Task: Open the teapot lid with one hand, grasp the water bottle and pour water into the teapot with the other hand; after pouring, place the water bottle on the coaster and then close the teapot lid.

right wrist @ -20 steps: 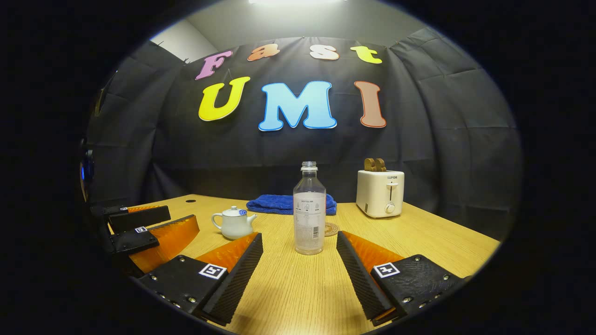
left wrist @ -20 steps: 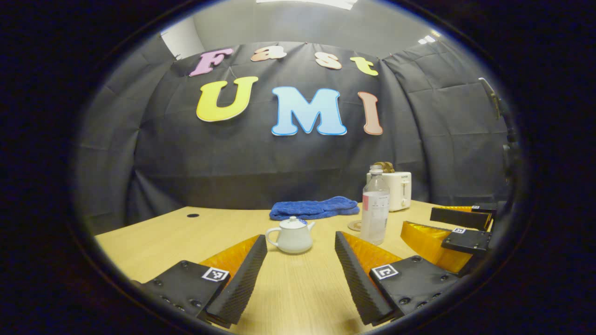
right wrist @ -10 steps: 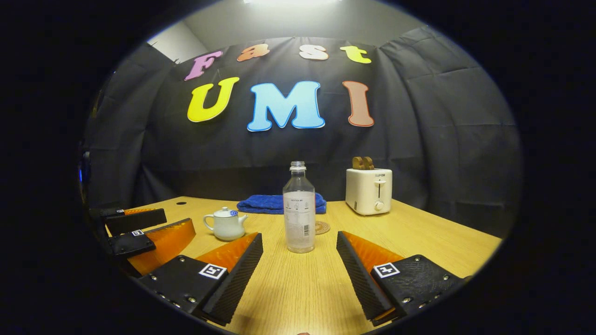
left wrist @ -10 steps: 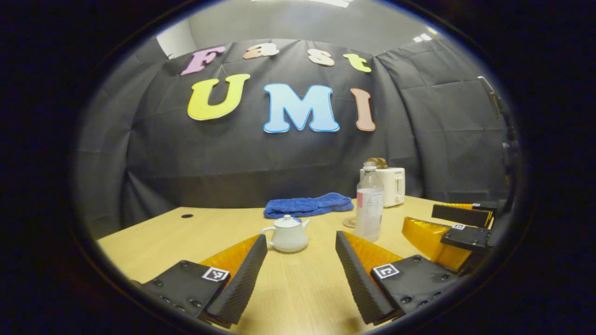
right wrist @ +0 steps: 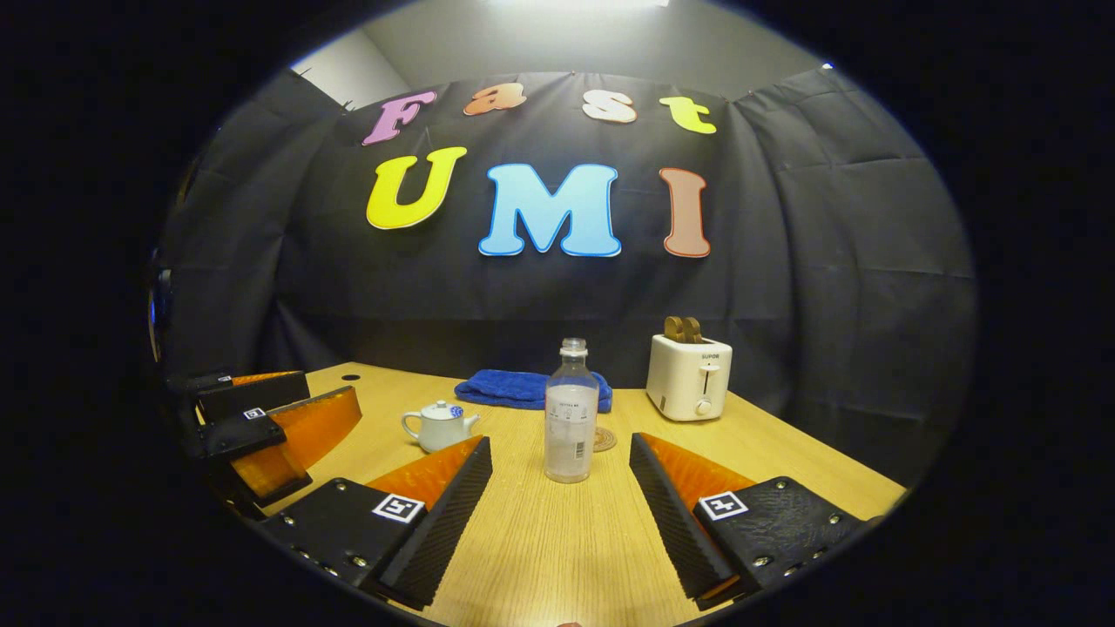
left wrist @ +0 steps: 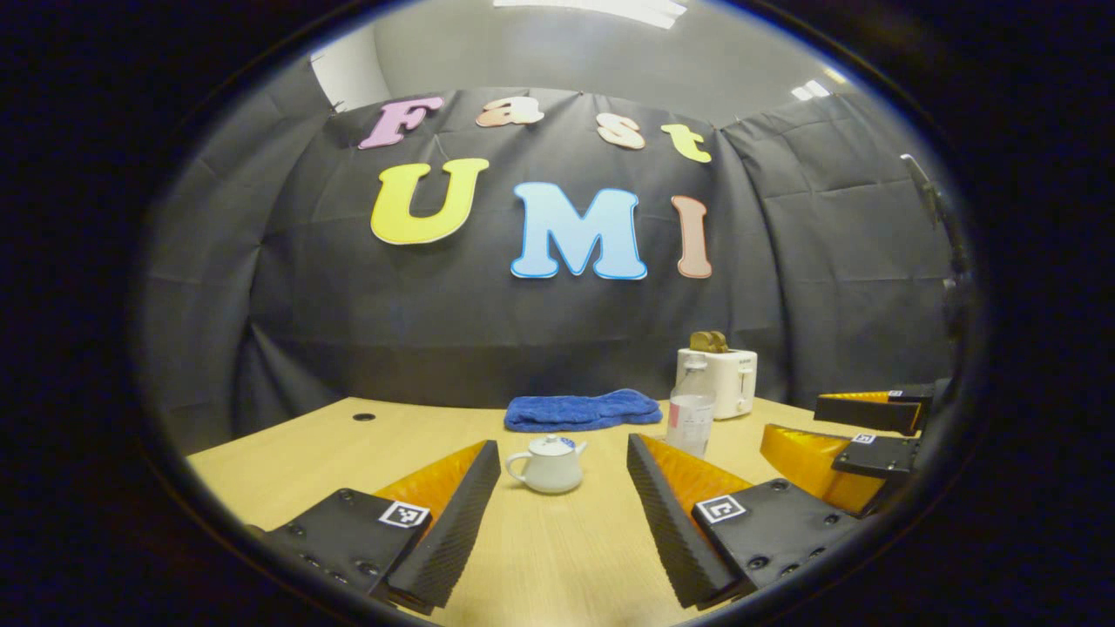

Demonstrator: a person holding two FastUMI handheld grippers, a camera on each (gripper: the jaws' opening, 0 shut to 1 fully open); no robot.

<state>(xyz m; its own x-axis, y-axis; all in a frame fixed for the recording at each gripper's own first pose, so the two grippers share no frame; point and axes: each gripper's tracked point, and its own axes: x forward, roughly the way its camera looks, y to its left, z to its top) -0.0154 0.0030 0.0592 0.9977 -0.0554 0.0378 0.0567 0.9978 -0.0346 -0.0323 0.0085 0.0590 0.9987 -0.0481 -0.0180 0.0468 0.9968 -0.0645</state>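
Overhead ceiling light [right wrist: 575,3] glares above my booth; the table [right wrist: 557,540] is lit evenly, shadows faint, the left gripper view slightly soft, edges bowed by fisheye.

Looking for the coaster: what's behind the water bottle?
Behind the water bottle, the coaster peeks out at its right; farther back lies the blue towel. The bottle covers part of both.

The teapot [right wrist: 440,426] is white with a blue mark on its lid, the towel [right wrist: 514,388] deep blue. The toaster [right wrist: 689,377] is cream; the bottle [right wrist: 571,413] clear with a white label; the table [right wrist: 784,461] pale woodgrain.
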